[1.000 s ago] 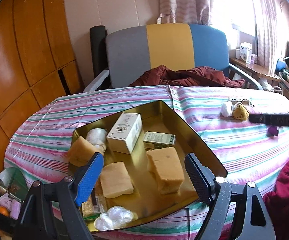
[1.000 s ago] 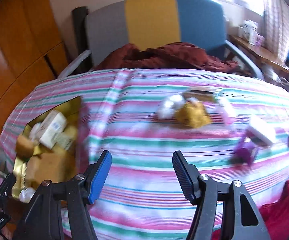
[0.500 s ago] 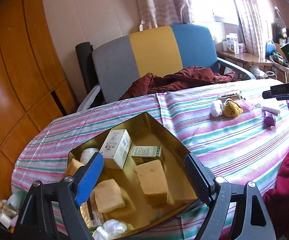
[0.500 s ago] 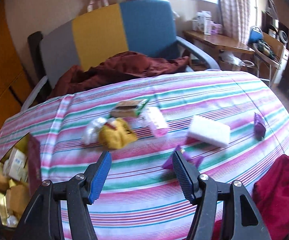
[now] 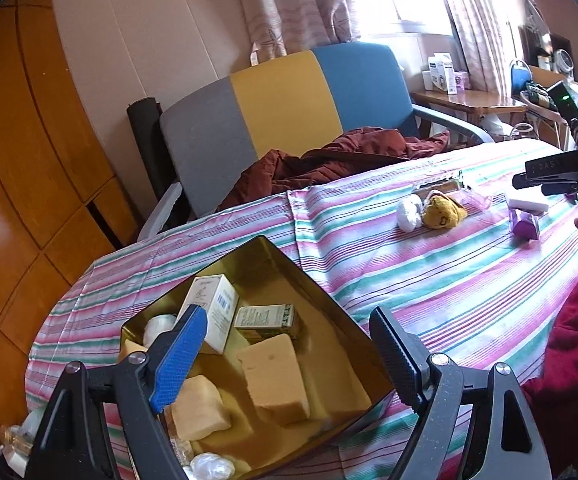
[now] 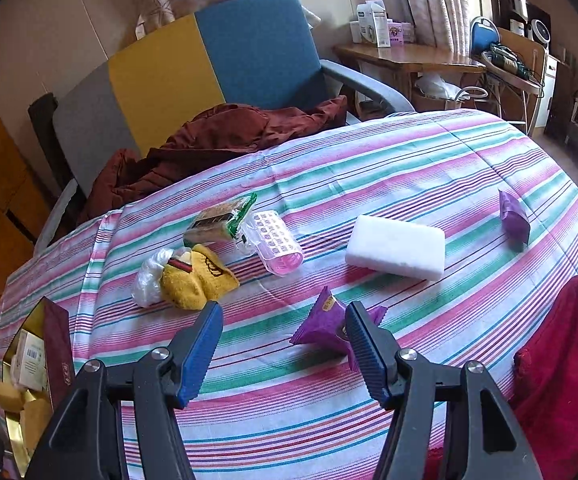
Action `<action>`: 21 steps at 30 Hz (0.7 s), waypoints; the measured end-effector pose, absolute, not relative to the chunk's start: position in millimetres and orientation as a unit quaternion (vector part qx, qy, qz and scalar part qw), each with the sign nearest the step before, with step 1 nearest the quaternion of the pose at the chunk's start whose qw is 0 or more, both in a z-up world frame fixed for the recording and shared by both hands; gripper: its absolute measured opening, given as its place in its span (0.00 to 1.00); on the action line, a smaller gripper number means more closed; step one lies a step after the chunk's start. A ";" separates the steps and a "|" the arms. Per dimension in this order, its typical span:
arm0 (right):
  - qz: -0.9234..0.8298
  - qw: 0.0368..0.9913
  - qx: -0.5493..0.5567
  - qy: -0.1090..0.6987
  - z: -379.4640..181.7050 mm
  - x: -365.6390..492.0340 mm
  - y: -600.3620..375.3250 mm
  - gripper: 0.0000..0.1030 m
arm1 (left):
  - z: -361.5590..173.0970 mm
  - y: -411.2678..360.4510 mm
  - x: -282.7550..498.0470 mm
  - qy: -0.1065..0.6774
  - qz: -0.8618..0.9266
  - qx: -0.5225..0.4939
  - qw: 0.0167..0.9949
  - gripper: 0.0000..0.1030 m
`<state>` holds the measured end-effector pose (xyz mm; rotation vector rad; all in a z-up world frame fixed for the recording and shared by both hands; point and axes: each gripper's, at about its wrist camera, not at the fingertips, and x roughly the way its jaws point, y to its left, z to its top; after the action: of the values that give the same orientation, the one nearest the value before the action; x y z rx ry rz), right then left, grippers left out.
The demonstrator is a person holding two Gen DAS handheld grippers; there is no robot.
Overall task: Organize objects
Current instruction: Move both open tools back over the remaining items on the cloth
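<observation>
A gold tin box (image 5: 331,322) holds tan sponge blocks (image 5: 275,376), two small cartons (image 5: 213,310) and wrapped balls. My left gripper (image 5: 289,364) is open and empty just above it. My right gripper (image 6: 285,354) is open and empty over the striped tablecloth, its right finger beside a purple packet (image 6: 325,326). Beyond lie a white block (image 6: 396,246), a pink clear case (image 6: 271,242), a yellow sock bundle (image 6: 197,278), a green-edged pack (image 6: 221,220) and a second purple packet (image 6: 513,222).
A grey, yellow and blue chair (image 6: 193,68) with a dark red garment (image 6: 225,136) stands behind the table. A wooden side table (image 6: 405,56) with boxes stands at the back right. Red cloth (image 6: 569,360) lies at the near right edge.
Both grippers have drawn back and tilted up. The right gripper has swung right, from the tin's side to over the loose items, and the purple packet now sits by its right finger.
</observation>
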<state>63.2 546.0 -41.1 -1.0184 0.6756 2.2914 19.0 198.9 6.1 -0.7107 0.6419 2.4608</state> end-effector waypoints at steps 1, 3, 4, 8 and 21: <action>0.850 0.268 -0.378 0.252 -41.5 63.1 546.4 0.62 | 5.7 200.5 19.1 0.237 0.902 -0.260 0.249 0.82; 0.850 0.267 -0.377 0.253 -41.6 63.4 546.6 0.62 | 4.8 203.5 19.7 0.240 0.900 -0.261 0.252 0.82; 0.850 0.267 -0.376 0.253 -41.5 63.6 546.7 0.62 | 4.3 205.0 19.9 0.241 0.900 -0.261 0.254 0.82; 0.850 0.266 -0.374 0.258 -41.4 64.3 548.2 0.62 | 2.4 209.0 19.7 0.245 0.897 -0.262 0.257 0.82; 0.816 0.299 -0.330 0.369 -48.5 93.6 585.7 0.62 | -11.4 242.7 6.4 0.220 0.867 -0.315 0.318 0.82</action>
<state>93.6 585.7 -48.5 -0.8759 0.9794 2.1680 6.4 242.7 -11.4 -0.8289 0.5801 2.2803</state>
